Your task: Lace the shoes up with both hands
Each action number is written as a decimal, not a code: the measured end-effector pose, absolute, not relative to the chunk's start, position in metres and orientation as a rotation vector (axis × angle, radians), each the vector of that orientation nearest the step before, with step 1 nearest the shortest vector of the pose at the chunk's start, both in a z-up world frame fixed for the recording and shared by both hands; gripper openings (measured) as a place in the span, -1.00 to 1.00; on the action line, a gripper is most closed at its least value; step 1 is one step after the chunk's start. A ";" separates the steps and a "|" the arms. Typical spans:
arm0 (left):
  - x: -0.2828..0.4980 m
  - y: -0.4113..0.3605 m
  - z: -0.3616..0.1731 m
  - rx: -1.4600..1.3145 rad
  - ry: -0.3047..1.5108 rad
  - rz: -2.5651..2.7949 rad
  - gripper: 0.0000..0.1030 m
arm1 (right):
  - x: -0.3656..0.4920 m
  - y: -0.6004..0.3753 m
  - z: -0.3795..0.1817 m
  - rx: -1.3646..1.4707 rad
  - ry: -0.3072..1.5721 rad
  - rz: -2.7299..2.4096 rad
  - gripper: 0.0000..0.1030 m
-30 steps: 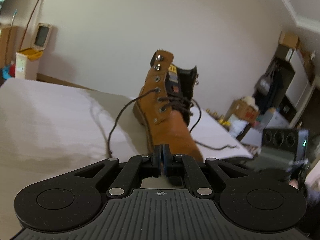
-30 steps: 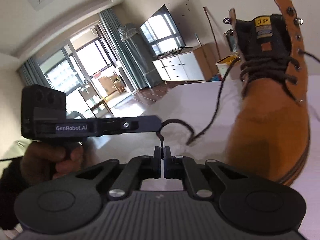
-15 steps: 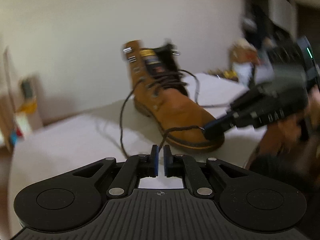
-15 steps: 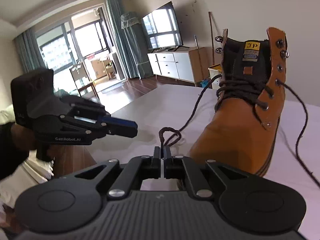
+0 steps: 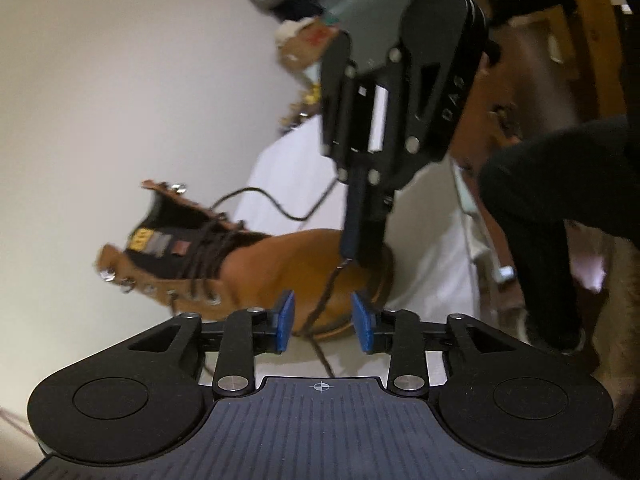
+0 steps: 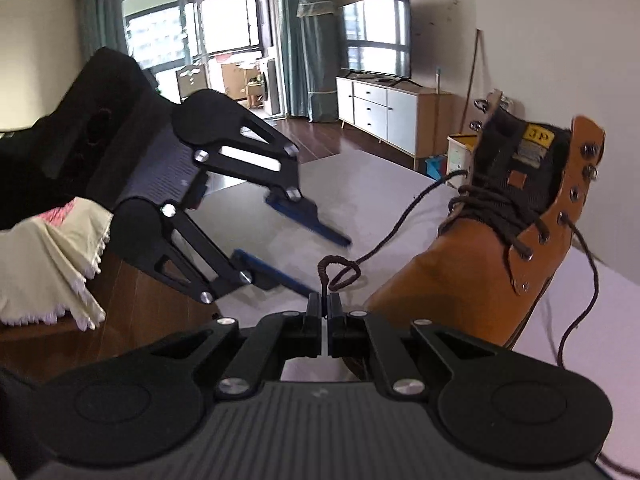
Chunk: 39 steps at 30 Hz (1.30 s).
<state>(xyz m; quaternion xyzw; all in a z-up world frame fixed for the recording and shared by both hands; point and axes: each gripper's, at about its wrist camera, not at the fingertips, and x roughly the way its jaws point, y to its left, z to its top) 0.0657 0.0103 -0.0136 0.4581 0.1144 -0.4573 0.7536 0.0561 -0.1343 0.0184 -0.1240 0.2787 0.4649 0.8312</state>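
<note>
We see the right tool [image 6: 325,304] clenched on the brown lace [image 6: 321,274]; the left tool [image 5: 323,308], released, is closing around it. Tan boot [image 6: 460,280] upright on the table [image 6: 360,184], 3 o'clock.

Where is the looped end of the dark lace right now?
In the right wrist view, the looped lace end sits centre frame, pinched just above the right hand-held gripper, left of the tan boot.
</note>
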 end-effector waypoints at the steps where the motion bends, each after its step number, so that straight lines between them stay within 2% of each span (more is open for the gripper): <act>1: 0.065 0.011 -0.014 0.996 0.254 -1.002 -0.92 | 0.055 -0.136 0.019 -0.266 0.588 0.986 -0.93; 19: 0.057 0.010 -0.010 0.833 0.296 -0.938 -0.94 | 0.040 -0.167 0.013 -0.079 0.552 0.923 -0.93; 36: 0.068 0.005 0.003 0.759 0.247 -0.943 -0.92 | 0.052 -0.186 0.029 -0.066 0.481 0.915 -0.92; 39: 0.068 0.006 0.001 0.756 0.245 -0.947 -0.86 | 0.052 -0.186 0.030 -0.074 0.484 0.916 -0.93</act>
